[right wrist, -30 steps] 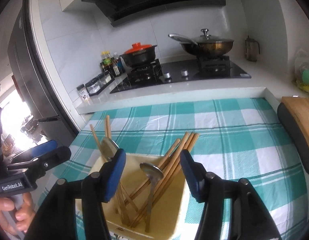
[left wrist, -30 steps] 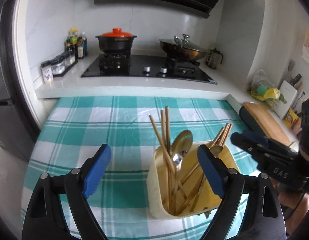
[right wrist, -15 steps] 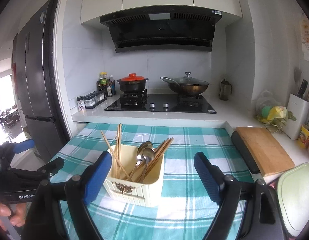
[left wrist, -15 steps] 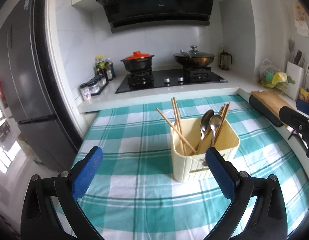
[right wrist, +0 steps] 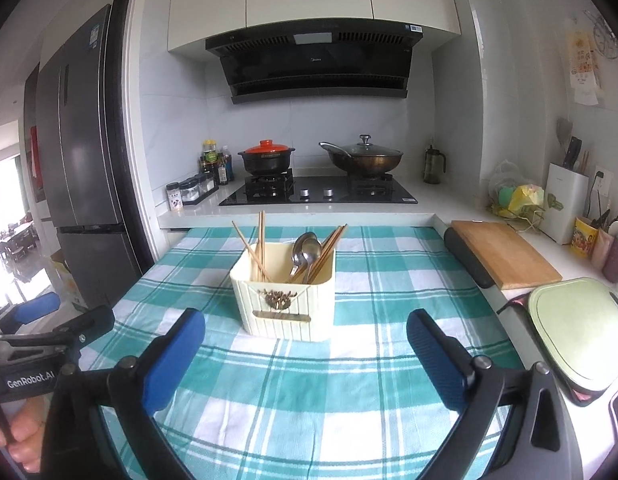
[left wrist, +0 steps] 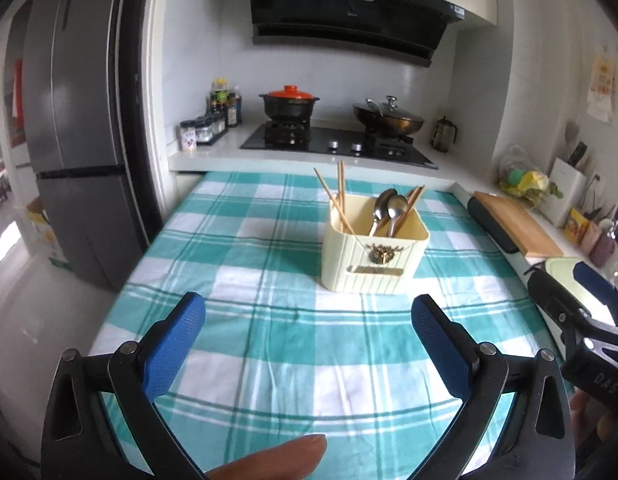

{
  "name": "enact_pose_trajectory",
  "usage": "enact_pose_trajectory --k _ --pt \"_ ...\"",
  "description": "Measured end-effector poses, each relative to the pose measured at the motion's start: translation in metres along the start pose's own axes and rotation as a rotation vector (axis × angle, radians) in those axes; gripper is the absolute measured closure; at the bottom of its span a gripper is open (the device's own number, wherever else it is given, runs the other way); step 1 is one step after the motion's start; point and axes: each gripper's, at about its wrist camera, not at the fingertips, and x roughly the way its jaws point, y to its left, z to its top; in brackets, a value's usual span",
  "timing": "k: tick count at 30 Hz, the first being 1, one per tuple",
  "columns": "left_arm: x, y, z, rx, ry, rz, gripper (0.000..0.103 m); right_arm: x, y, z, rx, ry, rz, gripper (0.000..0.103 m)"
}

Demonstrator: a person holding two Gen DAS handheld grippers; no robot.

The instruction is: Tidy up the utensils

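A cream utensil holder (left wrist: 375, 258) stands on the teal checked tablecloth (left wrist: 269, 320); it also shows in the right wrist view (right wrist: 285, 300). Wooden chopsticks (left wrist: 339, 200) and metal spoons (left wrist: 387, 210) stand inside it. My left gripper (left wrist: 309, 344) is open and empty, well back from the holder near the table's front. My right gripper (right wrist: 305, 354) is open and empty, also back from the holder. The right gripper shows at the right edge of the left wrist view (left wrist: 569, 312), and the left gripper shows at the left edge of the right wrist view (right wrist: 57, 328).
A stove with a red-lidded pot (right wrist: 267, 158) and a wok (right wrist: 363, 158) stands on the back counter. A wooden cutting board (right wrist: 505, 254) and a green lidded container (right wrist: 581, 328) lie to the right. A refrigerator (right wrist: 81, 168) stands at the left.
Both grippers have pulled back and away from the utensil holder, which now looks smaller and farther off. Both stay open and empty.
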Motion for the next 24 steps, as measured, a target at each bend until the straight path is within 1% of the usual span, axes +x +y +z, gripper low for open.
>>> enact_pose_trajectory --k 2,6,9,12,18,24 --pt "-0.008 0.000 -0.002 0.008 0.002 0.003 0.000 -0.013 0.003 -0.004 0.002 0.000 0.008 0.000" --pt "-0.022 0.000 0.000 0.025 -0.027 0.040 0.000 -0.027 0.005 0.001 0.019 -0.018 0.023 0.000" --pt "-0.027 0.001 0.003 0.026 -0.035 0.054 0.000 -0.034 0.009 0.003 0.011 -0.032 0.023 0.000" --pt "-0.029 0.003 0.001 0.025 -0.033 0.074 0.000 -0.036 0.011 0.002 0.012 -0.041 0.033 0.000" --pt "-0.032 0.003 0.000 0.028 -0.037 0.088 0.000 -0.037 0.014 -0.001 0.000 -0.052 0.024 0.000" --pt "-0.033 -0.002 -0.001 0.043 -0.039 0.083 0.000 -0.039 0.013 -0.002 -0.001 -0.058 0.024 0.000"
